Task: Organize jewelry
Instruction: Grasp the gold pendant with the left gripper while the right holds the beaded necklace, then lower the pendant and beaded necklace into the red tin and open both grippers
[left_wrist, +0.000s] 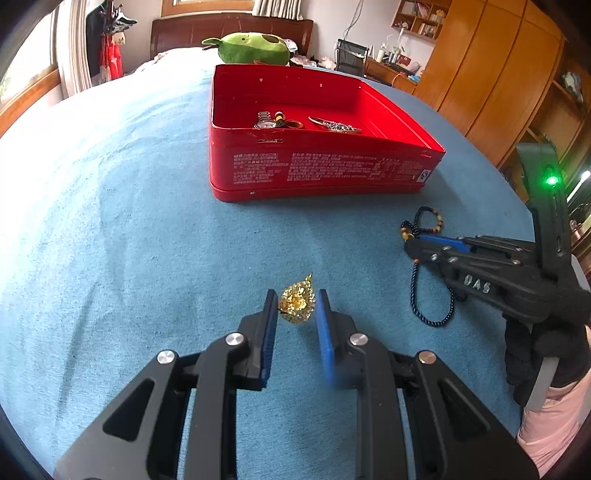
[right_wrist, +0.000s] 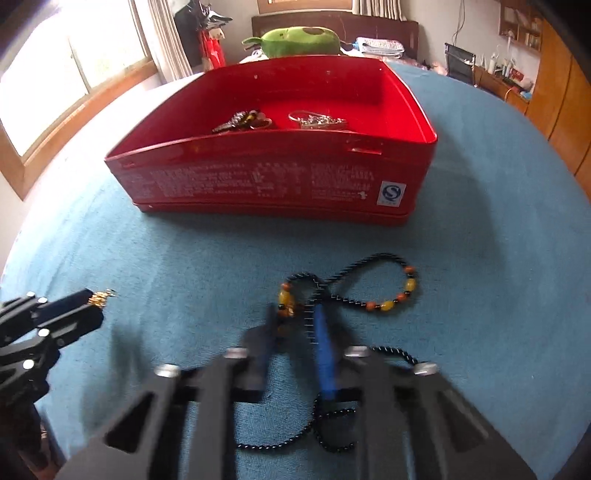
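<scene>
Fingers (left_wrist: 271, 325) above blue bedspread (left_wrist: 129, 240) in bedroom.

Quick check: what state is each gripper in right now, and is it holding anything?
Left gripper: jaws closed on the gold ornament.
Right gripper: jaws closed on the dark beaded necklace lying on the blue cloth.

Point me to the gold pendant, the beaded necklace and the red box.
gold pendant (left_wrist: 297, 301), left wrist view, middle of its filigree body.
beaded necklace (right_wrist: 411, 284), right wrist view, yellow bead on its far loop.
red box (right_wrist: 258, 181), right wrist view, printed near wall.
</scene>
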